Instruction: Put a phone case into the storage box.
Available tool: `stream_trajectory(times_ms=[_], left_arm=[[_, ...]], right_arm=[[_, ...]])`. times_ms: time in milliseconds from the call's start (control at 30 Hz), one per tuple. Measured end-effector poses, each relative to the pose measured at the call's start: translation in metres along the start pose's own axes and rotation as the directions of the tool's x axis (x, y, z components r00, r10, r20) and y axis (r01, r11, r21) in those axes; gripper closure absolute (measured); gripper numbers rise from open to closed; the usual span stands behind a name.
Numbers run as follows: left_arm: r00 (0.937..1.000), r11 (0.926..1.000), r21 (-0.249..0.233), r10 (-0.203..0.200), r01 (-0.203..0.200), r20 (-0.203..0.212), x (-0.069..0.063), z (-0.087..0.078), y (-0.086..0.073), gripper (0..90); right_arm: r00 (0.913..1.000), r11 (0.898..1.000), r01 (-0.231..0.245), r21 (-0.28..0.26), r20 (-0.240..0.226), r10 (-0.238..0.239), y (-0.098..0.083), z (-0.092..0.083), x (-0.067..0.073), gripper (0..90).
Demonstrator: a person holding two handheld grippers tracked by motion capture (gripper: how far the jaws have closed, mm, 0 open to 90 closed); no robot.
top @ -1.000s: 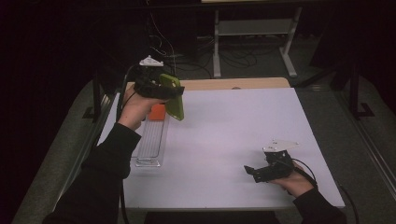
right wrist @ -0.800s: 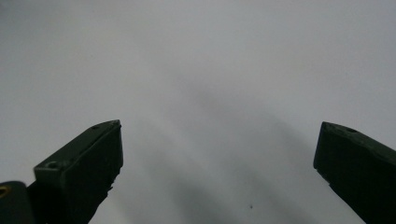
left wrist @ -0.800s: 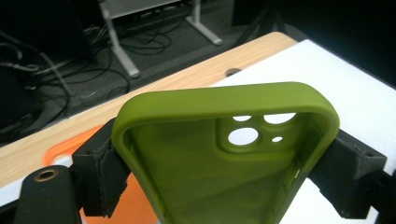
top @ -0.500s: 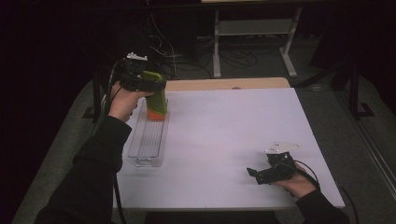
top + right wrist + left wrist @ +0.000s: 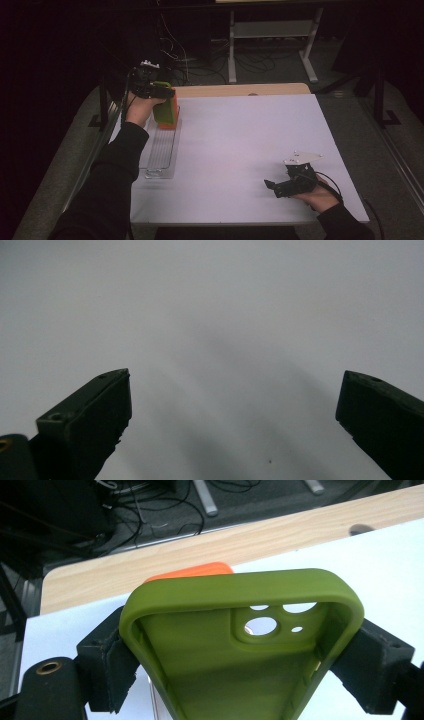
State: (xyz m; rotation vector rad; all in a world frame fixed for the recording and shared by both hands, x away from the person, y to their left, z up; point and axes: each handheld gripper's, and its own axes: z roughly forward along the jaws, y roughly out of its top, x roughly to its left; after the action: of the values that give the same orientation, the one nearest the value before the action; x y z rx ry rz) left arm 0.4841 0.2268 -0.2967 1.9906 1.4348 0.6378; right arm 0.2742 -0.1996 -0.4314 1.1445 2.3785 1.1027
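Observation:
My left gripper (image 5: 162, 97) is shut on a green phone case (image 5: 165, 110), its jaws pressing the case's two long sides (image 5: 240, 650). The case hangs upright over the far end of a clear plastic tray (image 5: 161, 155), just in front of an orange case (image 5: 167, 125) that stands in the tray; the orange case's top edge (image 5: 192, 571) peeks above the green one. My right gripper (image 5: 272, 187) rests near the table's front right, jaws wide apart (image 5: 232, 405) with nothing but white tabletop between them.
The white table (image 5: 250, 145) has a wooden strip (image 5: 240, 90) along its far edge. Beyond it are cables on the floor and a metal stand (image 5: 270, 35). A grey plate (image 5: 302, 158) sits on top of the right gripper.
My left gripper has carried the green case toward the far left and lowered it over the tray's far end, in front of the orange case. The right gripper has stayed put.

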Motion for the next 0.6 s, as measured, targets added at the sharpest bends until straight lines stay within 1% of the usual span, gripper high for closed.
stream_trajectory(times_ms=[67,100,200,367,400,467,600], left_arm=[[0.9998,0.9999,0.013,-0.012,0.012,-0.014,0.000,0.006,-0.003,14.6],[0.9998,0.9998,0.019,-0.011,0.011,-0.020,0.001,0.008,-0.004,14.6],[0.9992,0.9992,0.027,-0.029,0.030,-0.029,0.003,0.016,-0.008,14.5],[0.9972,0.9981,0.041,-0.044,0.047,-0.061,0.006,0.025,-0.014,14.3],[0.9963,0.9978,0.029,-0.058,0.060,-0.064,0.007,0.028,-0.016,14.3],[0.9954,0.9966,0.030,-0.075,0.077,-0.060,0.007,0.032,-0.018,14.2],[0.9948,0.9961,0.035,-0.079,0.081,-0.065,0.007,0.038,-0.023,14.1]], right_arm=[[1.0000,1.000,-0.005,-0.001,-0.001,0.005,0.000,0.000,0.001,0.7],[1.0000,1.000,-0.005,-0.001,0.000,0.005,0.000,0.000,0.001,0.7],[1.0000,1.000,-0.008,-0.002,0.000,0.008,0.000,0.000,0.001,0.7],[1.0000,1.000,-0.009,-0.004,-0.001,0.009,0.000,-0.001,0.001,0.7],[1.0000,1.000,-0.009,-0.003,-0.002,0.009,0.000,-0.001,0.002,0.7],[1.0000,1.000,-0.002,-0.002,-0.002,0.002,0.000,0.000,0.002,0.7],[1.0000,1.000,-0.005,-0.003,-0.005,0.005,0.000,0.000,0.002,0.7]])
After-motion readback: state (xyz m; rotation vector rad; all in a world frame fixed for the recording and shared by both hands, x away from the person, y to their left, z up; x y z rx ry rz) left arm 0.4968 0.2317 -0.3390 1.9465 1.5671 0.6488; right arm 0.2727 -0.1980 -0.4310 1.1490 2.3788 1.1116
